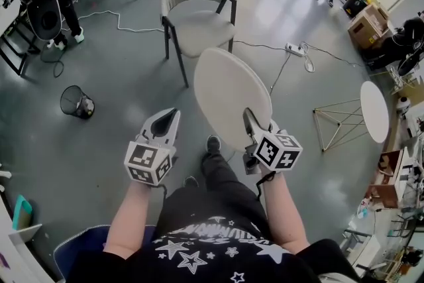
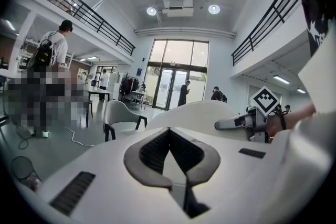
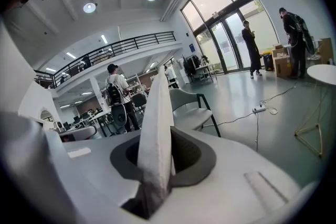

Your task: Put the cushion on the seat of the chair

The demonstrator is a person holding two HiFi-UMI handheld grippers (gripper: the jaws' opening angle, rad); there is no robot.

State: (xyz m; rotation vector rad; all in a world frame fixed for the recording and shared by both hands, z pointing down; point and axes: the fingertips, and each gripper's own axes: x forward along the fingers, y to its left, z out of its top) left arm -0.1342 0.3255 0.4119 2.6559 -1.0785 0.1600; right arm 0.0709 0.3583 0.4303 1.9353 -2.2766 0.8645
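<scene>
We note a glossy grey floor (image 1: 132, 96), tall glass doors (image 2: 176, 81), a railed upper gallery (image 3: 121, 47), round ceiling lights (image 2: 213, 9), a round white table (image 1: 375, 111), a wire bin (image 1: 76, 102) and a power strip (image 1: 294, 48).

cushion (image 1: 228, 97): round, pale, tilted, lower edge in right gripper
right gripper (image 1: 250, 119): clamped on cushion edge
left gripper (image 1: 165, 122): jaws together, empty, just left of cushion
chair (image 1: 199, 16): pale, dark legs, beyond cushion
bin (image 1: 76, 103): floor, left
</scene>
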